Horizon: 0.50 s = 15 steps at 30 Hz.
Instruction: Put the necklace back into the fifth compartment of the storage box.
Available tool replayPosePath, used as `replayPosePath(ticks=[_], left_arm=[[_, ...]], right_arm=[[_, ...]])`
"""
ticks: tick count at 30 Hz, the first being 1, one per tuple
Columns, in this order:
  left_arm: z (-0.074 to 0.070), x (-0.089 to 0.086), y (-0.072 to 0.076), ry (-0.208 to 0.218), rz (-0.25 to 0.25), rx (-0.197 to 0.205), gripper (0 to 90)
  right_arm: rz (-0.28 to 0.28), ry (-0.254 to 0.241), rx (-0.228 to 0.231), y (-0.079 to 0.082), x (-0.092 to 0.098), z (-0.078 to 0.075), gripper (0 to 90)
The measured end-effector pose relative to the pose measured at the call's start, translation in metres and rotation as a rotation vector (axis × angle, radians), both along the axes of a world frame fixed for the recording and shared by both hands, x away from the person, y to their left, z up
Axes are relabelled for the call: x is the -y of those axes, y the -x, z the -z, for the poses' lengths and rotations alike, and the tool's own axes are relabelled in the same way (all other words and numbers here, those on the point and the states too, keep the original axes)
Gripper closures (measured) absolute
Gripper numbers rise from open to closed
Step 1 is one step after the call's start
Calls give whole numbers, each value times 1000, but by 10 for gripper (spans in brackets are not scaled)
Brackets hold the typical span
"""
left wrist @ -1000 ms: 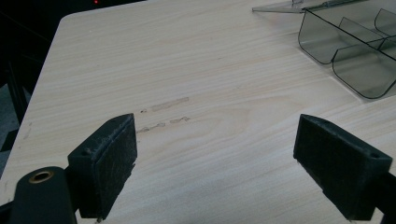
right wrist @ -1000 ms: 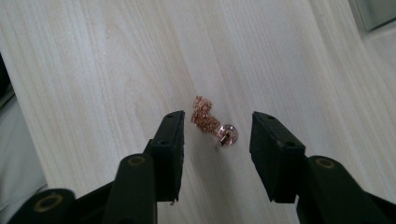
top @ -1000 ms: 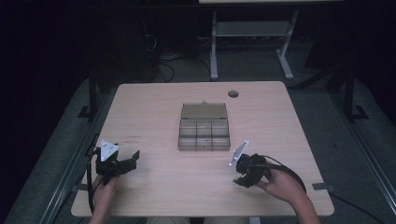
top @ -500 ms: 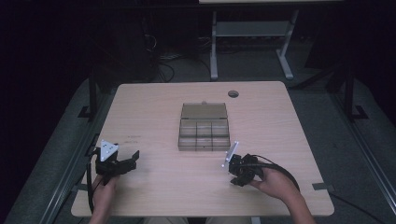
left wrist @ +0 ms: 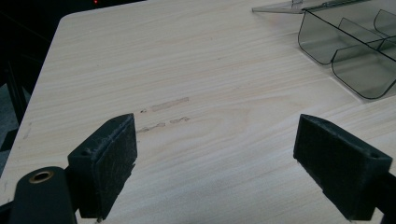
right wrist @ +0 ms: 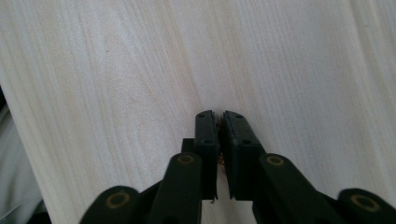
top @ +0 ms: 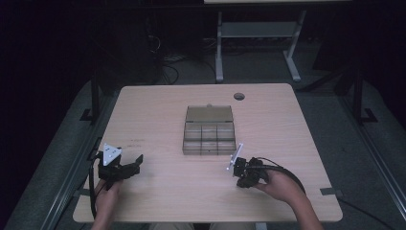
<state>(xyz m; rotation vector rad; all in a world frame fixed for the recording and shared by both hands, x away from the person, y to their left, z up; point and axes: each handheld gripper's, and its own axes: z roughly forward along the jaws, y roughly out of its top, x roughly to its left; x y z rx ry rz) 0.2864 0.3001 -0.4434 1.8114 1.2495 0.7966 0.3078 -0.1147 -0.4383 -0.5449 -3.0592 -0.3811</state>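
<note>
Obs., standing at the near side. The wooden table (top: 158, 110) is carrying one item of interest: a smoky clear compartment box (top: 209, 139), which is sitting at mid-table with its lid (top: 209, 114) lying open flat on the far side. The tray's long side is running across the table, left to right, and its compartments are looking empty from here.

The left gripper (top: 136, 165) is resting near the front left corner, well apart from the box. Its jaws are standing wide with nothing between them; in the left gripper view (left wrist: 215, 154) the box (left wrist: 355, 70) is sitting ahead and off to the right.

The right gripper (top: 241, 176) is hanging just beside the box's near right corner and is clearly the nearer of the two. The box is lying beyond its fingers and slightly leftward as the high view shows it. Its jaws have just been closing and are now standing pinched almost together (right wrist: 218, 116), pointing down at bare wood.

A tiny brownish speck (right wrist: 219, 161) is showing in the slit between them; I cannot tell whether it is a held item.

Judgement: any move to the box is falling to the right hand, which is needing only a short carry forward and left.
</note>
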Motion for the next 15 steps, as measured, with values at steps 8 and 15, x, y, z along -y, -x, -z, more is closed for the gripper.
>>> replayPosePath(ticks=[8,15], left_arm=[[0,0,0,7,-2,5,131],[0,1,0,3,2,4,131]], right_arm=[[5,-7,0,0,0,-3,854],[14,-29,7,1,3,-10,853]])
